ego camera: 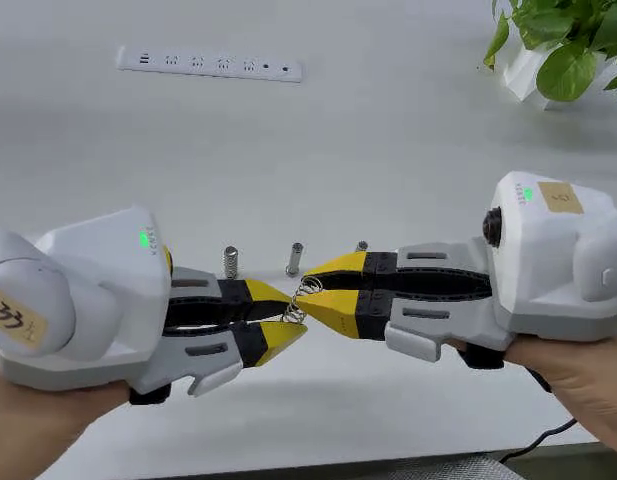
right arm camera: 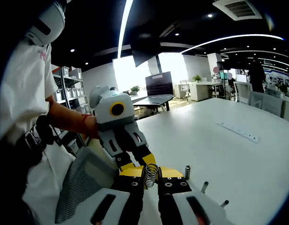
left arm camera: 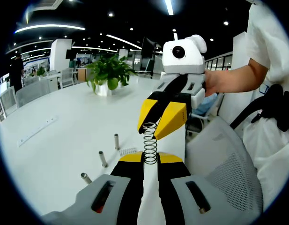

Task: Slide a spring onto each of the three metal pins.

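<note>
A small steel spring (ego camera: 301,301) hangs in the air between my two grippers, above the white table. My left gripper (ego camera: 290,320) is shut on its lower end and my right gripper (ego camera: 310,287) is shut on its upper end. In the left gripper view the spring (left arm camera: 150,143) rises upright from my own jaws to the right gripper (left arm camera: 156,126). The right gripper view shows the spring (right arm camera: 151,174) end-on between its jaws. Three metal pins stand just behind: the left pin (ego camera: 230,262) has a spring around it, while the middle pin (ego camera: 295,258) and right pin (ego camera: 361,246) look bare.
Another loose spring (left arm camera: 128,151) lies on the table beside the pins. A white power strip (ego camera: 208,63) lies at the back left, and a potted plant (ego camera: 560,45) stands at the back right. A mesh chair (left arm camera: 228,178) stands near the person.
</note>
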`<state>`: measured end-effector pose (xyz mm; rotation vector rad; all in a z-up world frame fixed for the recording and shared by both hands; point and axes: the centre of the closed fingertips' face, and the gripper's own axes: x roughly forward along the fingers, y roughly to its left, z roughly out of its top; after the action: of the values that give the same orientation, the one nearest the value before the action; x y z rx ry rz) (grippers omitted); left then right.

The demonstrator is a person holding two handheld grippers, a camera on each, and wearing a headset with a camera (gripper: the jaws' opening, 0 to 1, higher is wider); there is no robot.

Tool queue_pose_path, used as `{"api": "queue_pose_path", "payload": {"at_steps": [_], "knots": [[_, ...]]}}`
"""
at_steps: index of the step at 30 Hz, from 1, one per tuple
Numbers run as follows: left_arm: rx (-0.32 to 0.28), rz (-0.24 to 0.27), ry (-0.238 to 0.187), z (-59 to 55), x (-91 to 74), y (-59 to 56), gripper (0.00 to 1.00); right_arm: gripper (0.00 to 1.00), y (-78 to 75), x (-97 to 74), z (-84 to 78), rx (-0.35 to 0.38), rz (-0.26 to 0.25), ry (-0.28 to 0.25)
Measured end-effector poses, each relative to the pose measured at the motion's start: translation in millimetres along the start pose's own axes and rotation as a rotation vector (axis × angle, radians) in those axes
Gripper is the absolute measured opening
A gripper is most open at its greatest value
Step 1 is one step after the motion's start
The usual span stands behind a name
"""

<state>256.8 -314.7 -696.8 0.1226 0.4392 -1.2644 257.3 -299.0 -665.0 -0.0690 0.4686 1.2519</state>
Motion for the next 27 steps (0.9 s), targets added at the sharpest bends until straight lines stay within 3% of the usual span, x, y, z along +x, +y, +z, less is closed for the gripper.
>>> {"api": "queue_pose_path", "payload": {"at_steps": [14, 27], "knots": [[-0.001, -0.006, -0.004, -2.1, 1.1, -2.5, 0.06, 0.06, 1.6, 0.7, -4.0, -0.084, 0.013, 0.067], [-0.004, -0.001, -0.021, -0.4, 0.2, -2.5, 0.06, 0.11, 3.9, 2.5, -5.2, -0.078, 0.042, 0.098]]}}
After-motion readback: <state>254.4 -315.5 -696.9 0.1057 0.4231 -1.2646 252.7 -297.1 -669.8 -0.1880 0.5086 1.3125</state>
